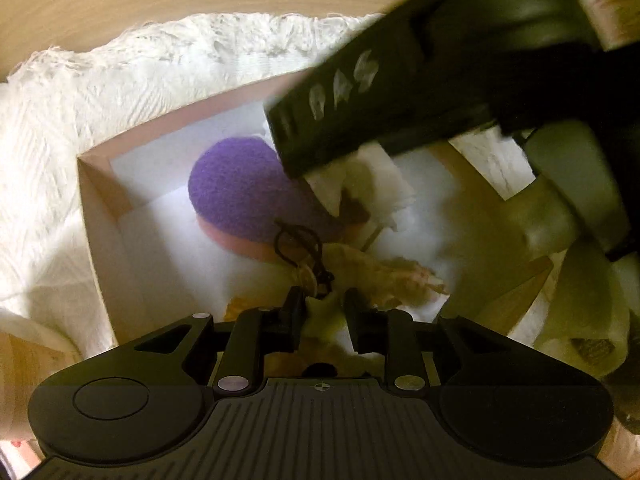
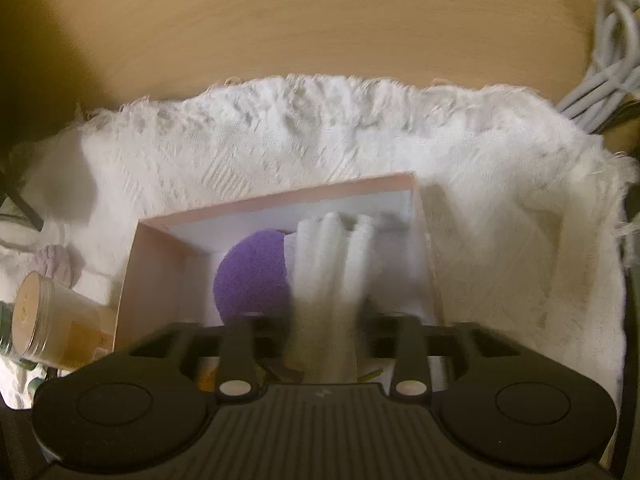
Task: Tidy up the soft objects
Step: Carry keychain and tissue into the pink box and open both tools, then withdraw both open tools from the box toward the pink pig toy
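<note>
Right fingers (image 2: 326, 324) wide around white cloth (image 2: 328, 264), left fingers (image 1: 324, 308) narrow, box (image 2: 156, 264), no legible writing.

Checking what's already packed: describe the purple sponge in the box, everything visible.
The purple sponge is a rounded pad with a fuzzy purple top and a pink foam layer beneath. It lies flat on the white floor of the pink box, near a far corner. A white cloth lies against one side; a dark cord touches its near edge.

left gripper (image 1: 323, 304) jaws slightly apart over yellowish soft item (image 1: 384, 276) beside purple sponge (image 1: 244, 192) in box (image 1: 96, 216).
</note>
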A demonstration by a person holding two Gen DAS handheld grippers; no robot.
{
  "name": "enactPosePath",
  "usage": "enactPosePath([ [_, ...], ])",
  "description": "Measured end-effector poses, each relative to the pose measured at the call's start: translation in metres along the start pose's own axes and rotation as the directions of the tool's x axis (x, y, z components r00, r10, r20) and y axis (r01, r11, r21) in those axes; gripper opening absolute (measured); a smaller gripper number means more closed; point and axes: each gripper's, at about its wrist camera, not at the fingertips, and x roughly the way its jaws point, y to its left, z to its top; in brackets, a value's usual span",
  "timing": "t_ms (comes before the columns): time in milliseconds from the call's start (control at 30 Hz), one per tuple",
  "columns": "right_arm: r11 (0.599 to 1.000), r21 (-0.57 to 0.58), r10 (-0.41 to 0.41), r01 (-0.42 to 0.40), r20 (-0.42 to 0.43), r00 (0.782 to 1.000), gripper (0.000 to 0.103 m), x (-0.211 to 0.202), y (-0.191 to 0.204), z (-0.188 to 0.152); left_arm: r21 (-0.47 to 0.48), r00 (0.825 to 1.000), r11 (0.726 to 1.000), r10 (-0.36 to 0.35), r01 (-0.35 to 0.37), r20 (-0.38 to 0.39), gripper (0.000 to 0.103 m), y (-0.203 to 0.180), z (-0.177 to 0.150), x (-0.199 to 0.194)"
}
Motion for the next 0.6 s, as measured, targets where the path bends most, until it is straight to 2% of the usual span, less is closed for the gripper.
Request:
enactPosePath([
  [67,1.0,-0.002,-0.012,0.012,0.046,0.999,0.064,-0.011,-0.003,0.004,-0.013,1.0,1.0,-0.006,0.006,0.007,0.027,0.0,-0.002,-0.005],
  [100,1.0,-0.003,-0.018,0.018,0.065,0.998,0.064,-0.018,-0.004,0.005,-0.027,0.999,0.999,-0.017,0.018,0.033,0.027,0.001,-0.004,-0.012],
  [200,0.999,0.0,-0.036,0.036,0.128,0.991,0.064,-0.043,-0.011,0.004,-0.06,0.987,0.998,-0.027,0.037,0.159,0.027,0.001,-0.008,-0.041],
  [300,0.999,0.01,-0.048,0.047,0.18,0.982,0.065,-0.064,-0.013,0.0,-0.081,0.971,0.997,0.001,0.019,0.241,0.027,0.003,-0.023,-0.068],
  [367,0.998,-0.005,-0.064,0.067,0.197,0.978,0.065,-0.073,-0.013,-0.005,-0.105,0.955,0.994,0.0,0.033,0.298,0.027,0.005,-0.028,-0.081],
  [467,0.993,-0.043,-0.095,0.107,0.218,0.971,0.065,-0.085,-0.009,-0.016,-0.157,0.92,0.986,0.004,0.062,0.391,0.027,0.009,-0.039,-0.1],
  [600,0.991,-0.064,-0.094,0.115,0.271,0.958,0.066,-0.101,-0.005,-0.032,-0.22,0.897,0.972,0.019,0.087,0.441,0.027,0.022,-0.058,-0.117],
])
